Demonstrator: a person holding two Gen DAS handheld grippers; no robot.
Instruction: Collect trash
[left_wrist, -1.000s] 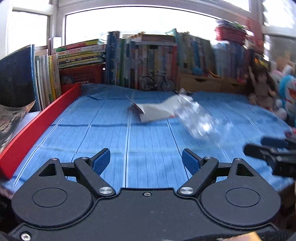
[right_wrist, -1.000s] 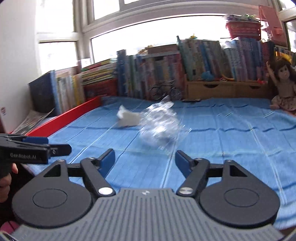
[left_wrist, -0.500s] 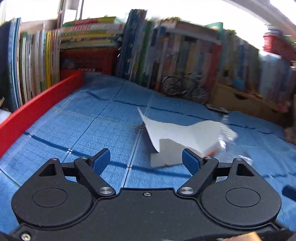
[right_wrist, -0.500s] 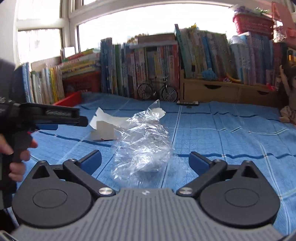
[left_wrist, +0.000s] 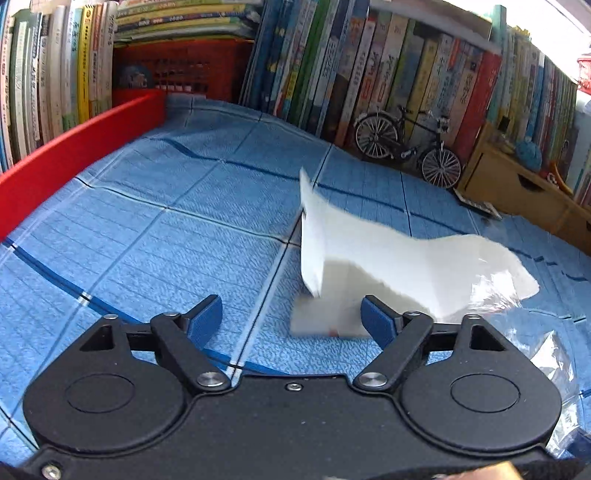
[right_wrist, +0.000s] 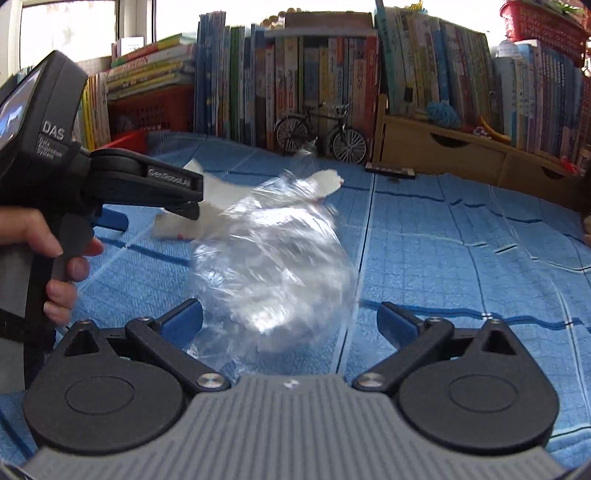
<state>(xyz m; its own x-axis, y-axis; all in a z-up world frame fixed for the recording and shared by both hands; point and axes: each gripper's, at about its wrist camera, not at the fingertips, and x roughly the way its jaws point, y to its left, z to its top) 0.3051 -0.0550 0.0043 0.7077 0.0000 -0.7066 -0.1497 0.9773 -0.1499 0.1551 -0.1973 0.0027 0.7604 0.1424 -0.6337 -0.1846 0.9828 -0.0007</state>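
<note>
Open blue mat (left_wrist: 177, 236) is seen across the left and centre of the left wrist view, bounded at far left by a red rail (left_wrist: 74, 147). Passage at lower right is blocked by the white paper (left_wrist: 388, 258) and, beside it, the clear plastic bag (right_wrist: 273, 266). In the right wrist view, the right half of the mat lies free; the left gripper (right_wrist: 155, 206) occupies the left edge. The back is closed off by books (right_wrist: 295, 85), a toy bicycle (right_wrist: 321, 133) and a wooden box (right_wrist: 443, 151).
</note>
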